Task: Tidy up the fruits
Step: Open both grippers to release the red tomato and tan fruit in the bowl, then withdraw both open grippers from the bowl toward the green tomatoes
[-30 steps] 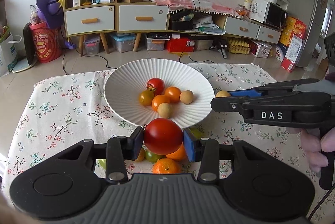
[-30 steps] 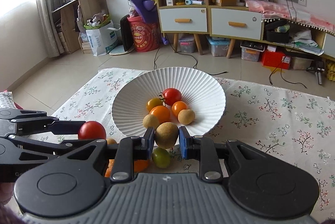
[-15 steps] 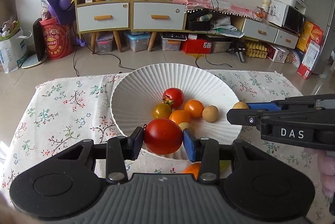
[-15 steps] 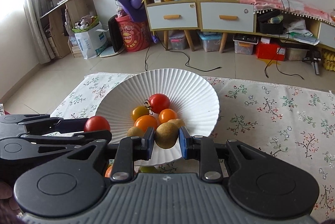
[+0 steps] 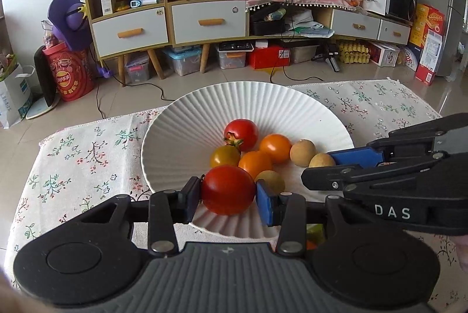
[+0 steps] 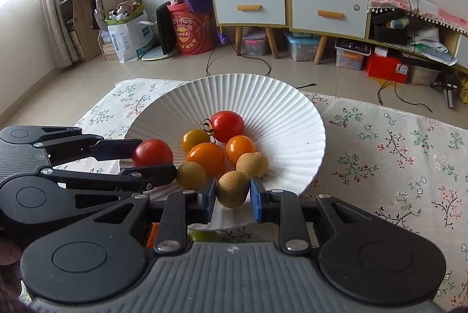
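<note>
Red tomato (image 5: 228, 189) sits clamped in the left gripper (image 5: 227, 197) over the near rim of the white ribbed plate (image 5: 187, 137); the right gripper (image 6: 232, 197) pinches a tan longan (image 6: 233, 189) just beside it, above the fruit heaped on that plate on the floral-clothed worktop (image 6: 395, 155)

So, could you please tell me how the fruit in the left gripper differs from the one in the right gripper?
The tomato in the left gripper is red, glossy and bigger; the brown fruit in the right gripper is dull, rough-skinned and smaller. Both are round, clamped between blue pads, and held over the white plate.
</note>
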{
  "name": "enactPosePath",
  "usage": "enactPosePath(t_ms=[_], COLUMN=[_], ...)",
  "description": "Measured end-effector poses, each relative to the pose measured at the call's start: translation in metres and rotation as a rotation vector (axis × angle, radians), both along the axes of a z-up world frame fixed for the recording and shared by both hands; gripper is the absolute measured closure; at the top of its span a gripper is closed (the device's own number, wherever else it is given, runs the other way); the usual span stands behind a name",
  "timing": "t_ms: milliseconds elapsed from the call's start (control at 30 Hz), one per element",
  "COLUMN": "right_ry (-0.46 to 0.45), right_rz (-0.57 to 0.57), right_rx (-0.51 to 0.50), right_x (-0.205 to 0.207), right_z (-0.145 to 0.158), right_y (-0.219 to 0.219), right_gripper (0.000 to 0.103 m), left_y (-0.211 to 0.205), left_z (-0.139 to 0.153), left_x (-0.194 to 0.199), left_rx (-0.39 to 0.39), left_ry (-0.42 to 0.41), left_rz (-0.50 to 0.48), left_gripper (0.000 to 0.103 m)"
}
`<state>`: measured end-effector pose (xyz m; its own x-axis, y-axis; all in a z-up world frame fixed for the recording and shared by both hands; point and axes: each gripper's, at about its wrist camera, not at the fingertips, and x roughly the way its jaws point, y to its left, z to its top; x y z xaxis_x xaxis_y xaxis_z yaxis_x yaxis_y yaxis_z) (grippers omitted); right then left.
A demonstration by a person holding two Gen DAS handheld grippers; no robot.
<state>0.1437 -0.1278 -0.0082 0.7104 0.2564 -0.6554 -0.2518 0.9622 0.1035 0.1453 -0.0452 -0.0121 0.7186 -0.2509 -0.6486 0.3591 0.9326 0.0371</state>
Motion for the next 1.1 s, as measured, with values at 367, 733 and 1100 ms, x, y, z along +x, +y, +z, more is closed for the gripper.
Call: enactPosePath(t_ms=[367,733,1100], right_ry=[-0.007,-0.023,-0.037], right_rz=[-0.01,-0.01,-0.001], right_rx=[0.003,-0.005,-0.015], right_x=[0.001,-0.005,-0.022], right_z=[0.001,0.008,0.013], right_y=[0.0,-0.002,-0.008], right_gripper=[0.078,0.057,0.038], left_y=[0.0,0.007,0.029], left_z=[-0.003,0.008,0.019], left_x=[-0.001,-0.011,-0.029], left_rx=[0.021,0.019,-0.012], left_ry=[-0.005,-0.009,-0.007], left_rz=[-0.009,0.001,0.036], left_gripper=[0.068,0.055,0.035])
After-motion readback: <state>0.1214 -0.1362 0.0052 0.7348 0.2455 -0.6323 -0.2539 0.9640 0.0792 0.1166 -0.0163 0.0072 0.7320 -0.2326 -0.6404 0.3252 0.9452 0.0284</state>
